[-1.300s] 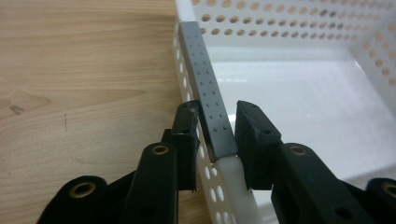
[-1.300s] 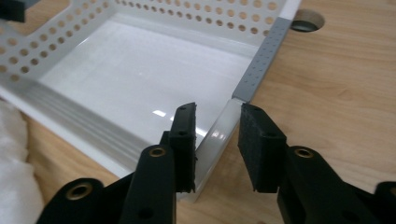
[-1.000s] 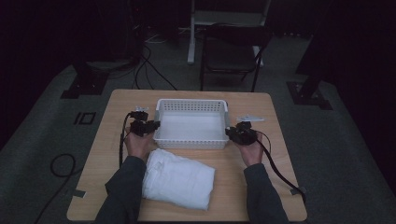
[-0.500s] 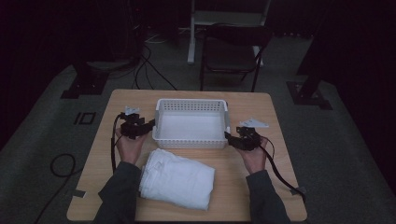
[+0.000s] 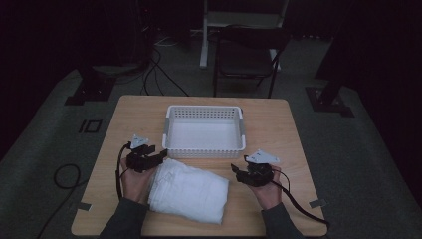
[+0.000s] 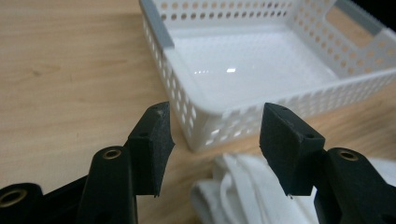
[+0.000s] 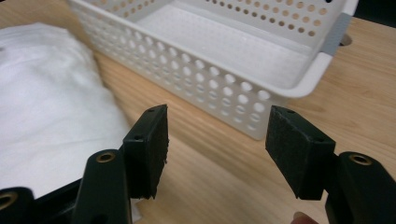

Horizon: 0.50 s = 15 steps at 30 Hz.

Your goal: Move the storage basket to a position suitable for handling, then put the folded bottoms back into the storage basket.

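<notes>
A white perforated basket (image 5: 204, 149) stands empty at the middle of the wooden table (image 5: 278, 124). A folded white towel (image 5: 189, 191) lies just in front of it. My left gripper (image 5: 158, 155) hovers open at the towel's left end, near the basket's front left corner (image 6: 196, 135); the towel (image 6: 243, 196) lies below its jaws. My right gripper (image 5: 238, 174) is open to the right of the towel, a little apart from it. Its view has the towel (image 7: 51, 107) at left and the basket (image 7: 224, 88) ahead. Nothing sits between either pair of jaws.
A dark chair (image 5: 249, 55) stands beyond the table's far edge, with stand bases and cables on the grey floor around it. Bare table runs along both sides of the basket. Cables trail from both grippers toward the near table edge.
Both grippers have drawn back from the basket's sides toward me. They now sit lower, flanking the towel. The basket and towel have stayed where they were.
</notes>
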Motion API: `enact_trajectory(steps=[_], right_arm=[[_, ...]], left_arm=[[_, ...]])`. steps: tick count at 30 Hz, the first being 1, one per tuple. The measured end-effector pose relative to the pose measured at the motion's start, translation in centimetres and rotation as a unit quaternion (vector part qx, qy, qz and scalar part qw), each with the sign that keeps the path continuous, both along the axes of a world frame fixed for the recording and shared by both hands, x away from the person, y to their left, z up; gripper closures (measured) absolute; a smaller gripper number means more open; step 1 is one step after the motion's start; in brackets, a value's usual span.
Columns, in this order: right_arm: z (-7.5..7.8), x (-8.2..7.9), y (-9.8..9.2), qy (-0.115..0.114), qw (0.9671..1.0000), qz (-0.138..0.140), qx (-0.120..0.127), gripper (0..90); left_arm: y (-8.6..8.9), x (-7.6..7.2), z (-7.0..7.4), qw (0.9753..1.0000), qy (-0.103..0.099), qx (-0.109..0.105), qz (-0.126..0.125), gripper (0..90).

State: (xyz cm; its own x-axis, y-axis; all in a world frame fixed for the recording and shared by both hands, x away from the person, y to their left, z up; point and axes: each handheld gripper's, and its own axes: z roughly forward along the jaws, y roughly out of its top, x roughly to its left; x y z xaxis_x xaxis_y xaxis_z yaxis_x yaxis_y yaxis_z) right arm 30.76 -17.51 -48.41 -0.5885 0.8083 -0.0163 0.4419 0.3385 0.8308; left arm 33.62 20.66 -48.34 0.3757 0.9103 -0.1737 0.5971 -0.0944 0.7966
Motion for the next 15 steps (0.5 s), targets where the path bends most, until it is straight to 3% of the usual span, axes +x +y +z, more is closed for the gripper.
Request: enact_trajectory(steps=[8,15], right_arm=[[-1.2,-1.1,0.9,0.006,0.9997,0.021,-0.006,38.1],[-1.9,-2.4,1.0,0.02,0.9992,0.034,0.001,35.8]], left_arm=[[0.1,-1.1,-0.5,1.0,0.007,-0.005,-0.004,43.1],[-0.3,-2.6,-0.3,0.9997,0.006,0.008,-0.02,43.6]])
